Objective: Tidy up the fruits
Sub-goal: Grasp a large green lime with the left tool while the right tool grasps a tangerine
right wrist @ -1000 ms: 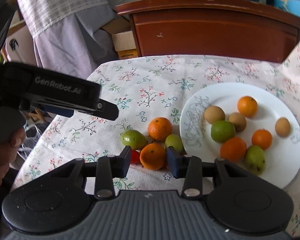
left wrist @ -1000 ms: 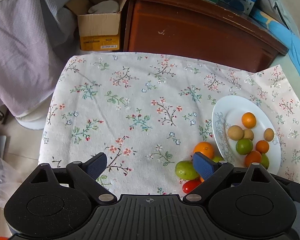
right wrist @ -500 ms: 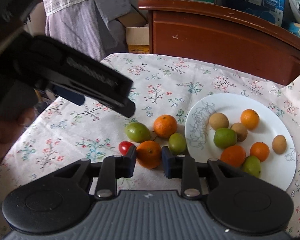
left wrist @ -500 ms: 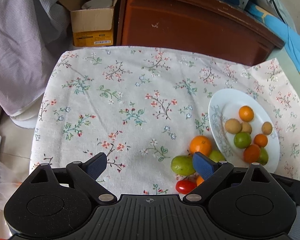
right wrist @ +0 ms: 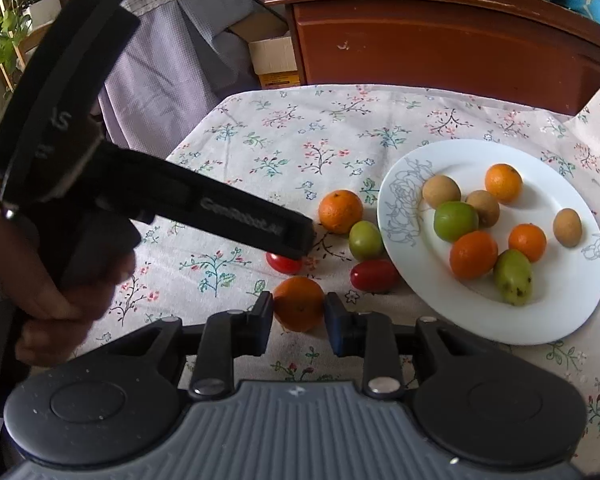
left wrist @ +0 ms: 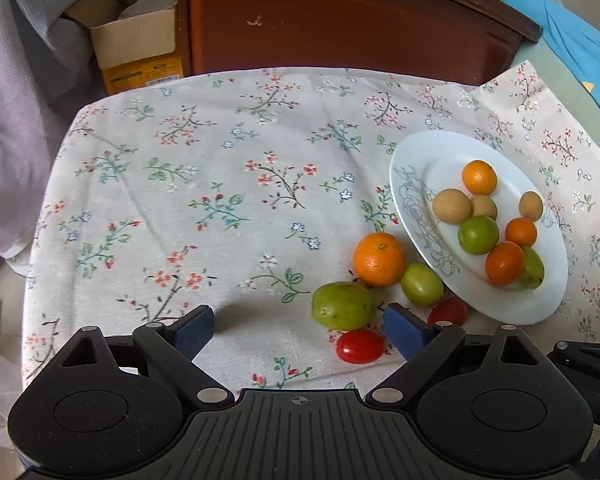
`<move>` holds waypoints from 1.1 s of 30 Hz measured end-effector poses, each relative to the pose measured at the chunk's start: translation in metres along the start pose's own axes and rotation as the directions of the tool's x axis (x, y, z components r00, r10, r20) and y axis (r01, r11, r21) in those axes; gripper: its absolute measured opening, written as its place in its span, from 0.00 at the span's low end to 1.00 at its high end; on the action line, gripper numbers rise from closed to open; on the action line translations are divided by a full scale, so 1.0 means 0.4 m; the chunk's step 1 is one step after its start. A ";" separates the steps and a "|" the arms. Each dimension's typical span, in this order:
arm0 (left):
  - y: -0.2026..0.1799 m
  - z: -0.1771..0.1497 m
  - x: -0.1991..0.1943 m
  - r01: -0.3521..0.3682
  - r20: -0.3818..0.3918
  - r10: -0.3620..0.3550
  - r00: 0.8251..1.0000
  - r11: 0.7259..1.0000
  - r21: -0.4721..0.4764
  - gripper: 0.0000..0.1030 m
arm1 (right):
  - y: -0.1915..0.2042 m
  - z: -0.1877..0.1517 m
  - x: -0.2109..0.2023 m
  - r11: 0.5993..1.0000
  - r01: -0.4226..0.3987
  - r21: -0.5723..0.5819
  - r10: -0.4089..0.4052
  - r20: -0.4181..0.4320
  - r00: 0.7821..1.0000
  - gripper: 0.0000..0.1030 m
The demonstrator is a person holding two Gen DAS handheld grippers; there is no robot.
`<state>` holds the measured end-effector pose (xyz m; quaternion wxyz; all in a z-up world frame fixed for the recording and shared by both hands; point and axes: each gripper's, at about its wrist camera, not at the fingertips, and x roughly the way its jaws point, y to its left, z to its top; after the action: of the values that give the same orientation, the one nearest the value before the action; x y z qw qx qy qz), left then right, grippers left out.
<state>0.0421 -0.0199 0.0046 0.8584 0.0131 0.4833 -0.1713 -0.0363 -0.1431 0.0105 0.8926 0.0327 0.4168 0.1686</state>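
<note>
Nearest my right-hand camera, the right gripper had just been closing, and its jaws sat clamped on a small orange, one pad on each flank at the widest part, down by the floral tablecloth. I judged the fruit light and firm but with a yielding, slightly slick peel. A squeeze across the middle should hold it, while a harder one would bruise it or pop it out forward.

My left gripper stood wide open and empty, gripping nothing, its right pad just beside a green fruit and a cherry tomato. The person's hand was wrapped round its handle.

A little farther out lay a second tomato, a smaller green fruit and a larger orange, bunched close against the rim of the white plate. The tomatoes looked thin-skinned and smooth, so I would take them gently across the short axis. The round fruits would roll if nudged.

On the plate there were already oranges, green fruits and small brown ones, with bare room nearest the loose fruit. Beyond the table stood a dark wooden cabinet.
</note>
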 end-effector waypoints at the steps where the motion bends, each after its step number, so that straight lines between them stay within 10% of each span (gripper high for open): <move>1: -0.004 0.000 0.001 -0.005 0.007 0.005 1.000 1.000 0.008 0.88 | 0.000 -0.001 0.000 1.000 0.000 0.002 0.000 0.003 1.000 0.29; 18: -0.050 -0.009 -0.005 0.044 0.055 -0.051 0.997 0.992 0.120 0.32 | -0.018 -0.011 0.020 0.997 -0.007 0.071 0.009 -0.024 1.000 0.34; 33: -0.022 0.021 -0.046 0.048 0.125 -0.052 0.991 0.998 0.038 0.32 | -0.044 0.007 -0.005 0.991 -0.030 0.131 0.028 0.016 0.999 0.20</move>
<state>0.0375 -0.0244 0.0258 0.8822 0.0053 0.4254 -0.2017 -0.0306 -0.1601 0.0102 0.8890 0.0985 0.4199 0.1534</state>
